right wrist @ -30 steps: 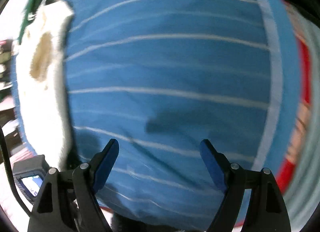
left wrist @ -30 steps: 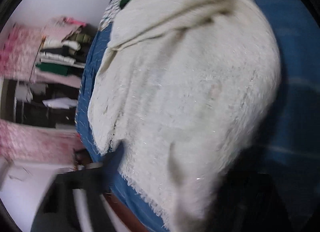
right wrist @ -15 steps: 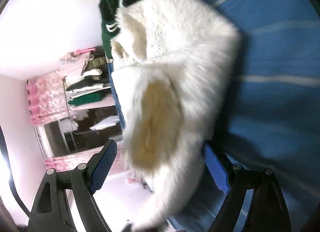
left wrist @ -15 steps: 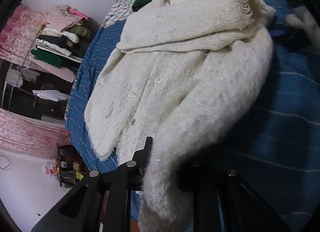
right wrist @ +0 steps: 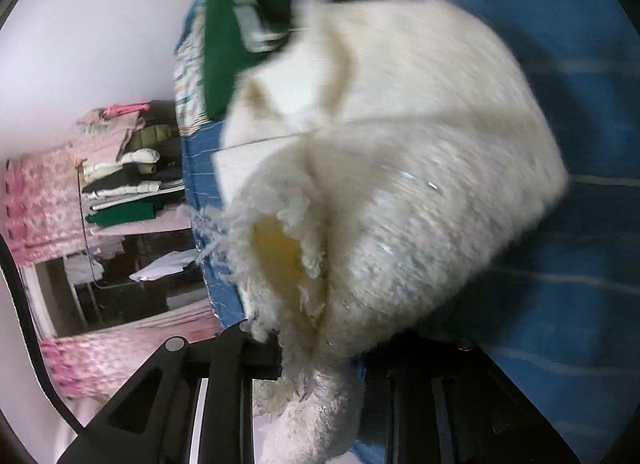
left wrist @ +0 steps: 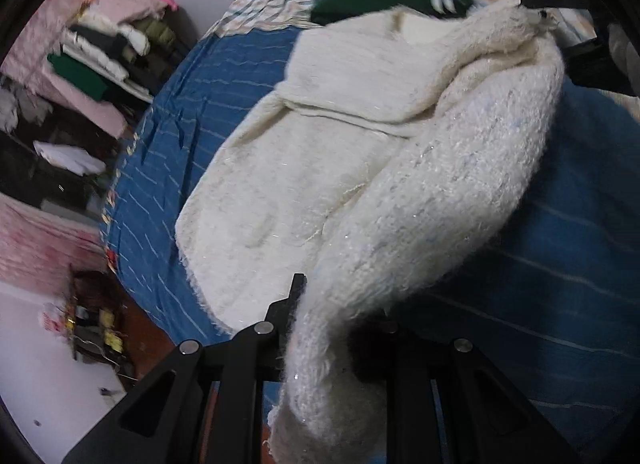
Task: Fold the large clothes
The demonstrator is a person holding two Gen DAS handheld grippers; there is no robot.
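White and fuzzy, the big sweater [left wrist: 320, 168] lies on the blue striped bed cover [left wrist: 560, 264] with one edge pinched tight in the left gripper [left wrist: 336, 328], and the right gripper [right wrist: 320, 348] squeezes its fluffy edge too.

This was a home bedroom. A bed under a blue bedsheet with thin pale stripes [left wrist: 192, 136] filled most of the view. Beyond the bed's far side stood an open shelf stacked with folded clothes in white, green and black [left wrist: 100, 60], flanked by pink floral curtains [right wrist: 36, 200] against a plain white wall [right wrist: 100, 32].
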